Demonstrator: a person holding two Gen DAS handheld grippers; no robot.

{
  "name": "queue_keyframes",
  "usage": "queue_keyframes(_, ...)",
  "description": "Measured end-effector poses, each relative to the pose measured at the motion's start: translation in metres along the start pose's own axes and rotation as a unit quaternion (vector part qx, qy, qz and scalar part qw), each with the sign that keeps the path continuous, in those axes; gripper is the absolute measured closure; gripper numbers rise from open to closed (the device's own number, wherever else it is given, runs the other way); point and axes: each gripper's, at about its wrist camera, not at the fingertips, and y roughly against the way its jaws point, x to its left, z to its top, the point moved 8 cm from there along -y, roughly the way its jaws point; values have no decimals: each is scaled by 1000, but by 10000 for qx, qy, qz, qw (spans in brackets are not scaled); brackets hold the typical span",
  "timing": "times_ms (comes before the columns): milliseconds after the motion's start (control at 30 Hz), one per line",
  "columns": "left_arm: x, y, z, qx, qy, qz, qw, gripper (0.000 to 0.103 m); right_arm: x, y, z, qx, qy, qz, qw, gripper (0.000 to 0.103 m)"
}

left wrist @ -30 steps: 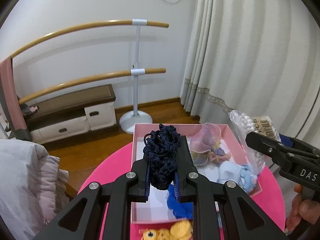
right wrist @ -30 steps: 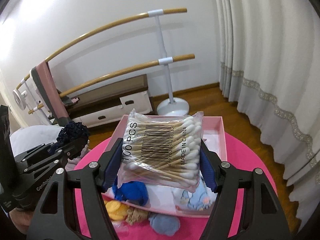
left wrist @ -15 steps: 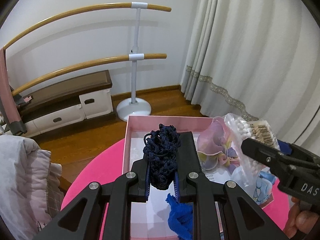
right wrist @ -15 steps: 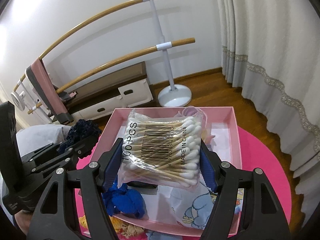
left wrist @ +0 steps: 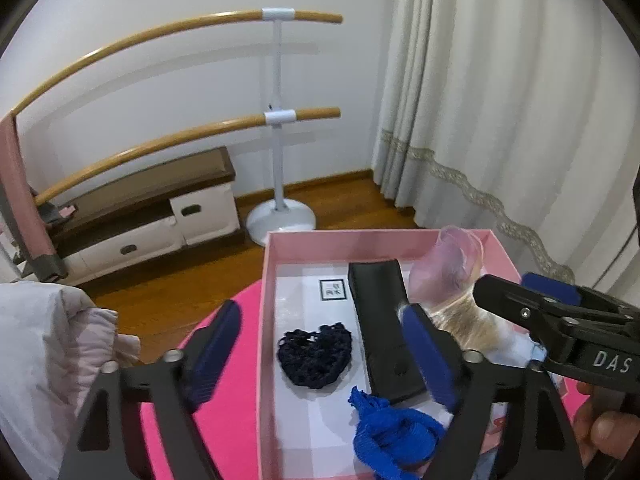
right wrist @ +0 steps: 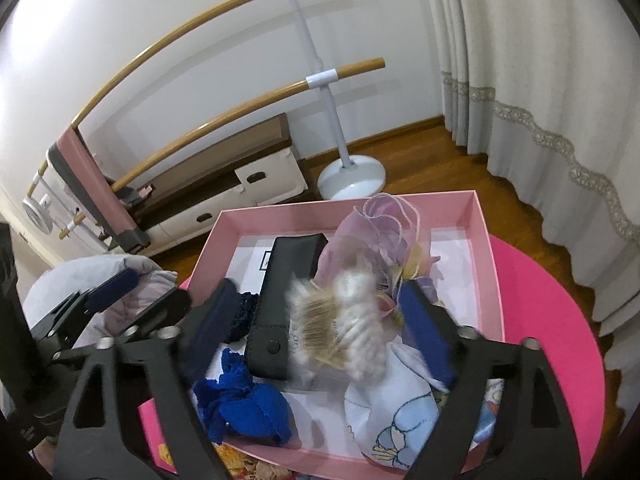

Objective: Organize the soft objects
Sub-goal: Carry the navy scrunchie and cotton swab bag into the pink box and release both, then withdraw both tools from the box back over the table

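Pink box (left wrist: 267,320): black case (left wrist: 382,328) lengthwise

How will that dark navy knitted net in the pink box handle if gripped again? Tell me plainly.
The dark navy net lies flat and crumpled on the floor of the pink box, so it is probably floppy and will sag from the pads. Its open mesh looks light, unlikely to slip. It may snag the blue fabric bundle nearby.

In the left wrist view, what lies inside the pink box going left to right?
Dark navy net → black case → blurred cotton swab pack. The blue cloth bundle sits nearer, below the case.
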Motion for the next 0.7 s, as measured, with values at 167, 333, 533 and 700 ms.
queue_keyframes(167, 4, 24, -13, -307, 46, 203, 9993, 4, 1, 16, -2, -198, -9, 26, 9998, 0)
queue_keyframes(333, 1, 59, -32, -637, -51, 393, 9972, 0, 6, 42, -2, -509, 10, -35, 9987, 0)
queue_keyframes(533, 5, 101, -56, -890, -39, 467, 9949, 0, 20, 79, -10, -800, 118, -54, 9967, 0)
queue_keyframes(700, 2, 129, -73, -1049, 12, 523, 9931, 0, 24, 114, -30, -1086, 134, -105, 9939, 0)
